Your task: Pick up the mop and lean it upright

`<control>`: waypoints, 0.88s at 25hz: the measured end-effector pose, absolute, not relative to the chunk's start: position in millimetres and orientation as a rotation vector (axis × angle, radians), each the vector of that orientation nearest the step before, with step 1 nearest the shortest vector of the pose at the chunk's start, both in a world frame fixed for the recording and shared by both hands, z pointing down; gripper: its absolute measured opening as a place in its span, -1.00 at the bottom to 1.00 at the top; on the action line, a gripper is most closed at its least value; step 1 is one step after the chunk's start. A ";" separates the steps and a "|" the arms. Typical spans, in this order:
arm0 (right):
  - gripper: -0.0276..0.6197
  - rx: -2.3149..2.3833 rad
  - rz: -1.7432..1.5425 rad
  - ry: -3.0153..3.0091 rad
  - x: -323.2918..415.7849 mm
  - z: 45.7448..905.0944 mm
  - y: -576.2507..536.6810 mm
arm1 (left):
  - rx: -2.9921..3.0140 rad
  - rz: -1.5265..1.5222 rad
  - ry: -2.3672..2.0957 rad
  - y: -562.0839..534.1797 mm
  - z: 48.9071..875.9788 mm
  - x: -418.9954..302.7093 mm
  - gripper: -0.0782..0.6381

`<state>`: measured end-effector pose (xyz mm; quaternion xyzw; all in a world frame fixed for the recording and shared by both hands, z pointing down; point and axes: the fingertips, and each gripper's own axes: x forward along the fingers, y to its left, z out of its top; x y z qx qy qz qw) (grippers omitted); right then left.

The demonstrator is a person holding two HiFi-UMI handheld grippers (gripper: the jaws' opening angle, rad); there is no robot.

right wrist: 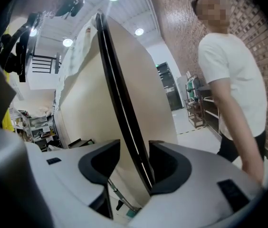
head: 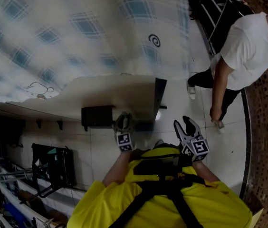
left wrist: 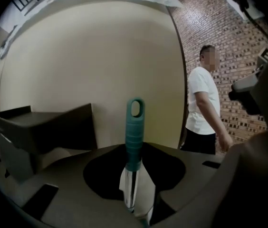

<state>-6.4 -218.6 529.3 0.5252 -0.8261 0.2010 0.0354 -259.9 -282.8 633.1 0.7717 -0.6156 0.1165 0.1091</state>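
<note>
The mop (left wrist: 134,127) stands upright in front of the beige panel (left wrist: 100,65). Its teal, loop-ended grip points up, and the left gripper (head: 123,125) has its jaws clamped on the chrome shaft. That forearm reaches forward toward the panel. The right gripper (head: 184,125) is held just right of the left one, jaws spread and gripping nothing; the panel's dark edge merely lines up behind the gap. The mop's head is out of sight, and only a stretch of shaft shows low in the right gripper view. One mop, two grippers, and one bystander (head: 248,51) in a white shirt, right of the panel.
</note>
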 end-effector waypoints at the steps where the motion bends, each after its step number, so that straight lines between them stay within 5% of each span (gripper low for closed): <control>1: -0.31 1.613 0.621 -2.543 -7.7 529.1 -219.9 | 2.288 0.331 -1.805 -274.1 622.7 -259.7 -0.47; 13: -0.43 1.625 0.565 -2.603 -20.5 507.3 -242.5 | 2.617 -0.081 -1.806 -219.9 376.2 -258.3 -0.47; 22: -0.43 1.667 0.509 -2.604 -15.1 495.6 -226.4 | 2.730 -0.118 -1.720 -203.0 339.2 -240.4 -0.47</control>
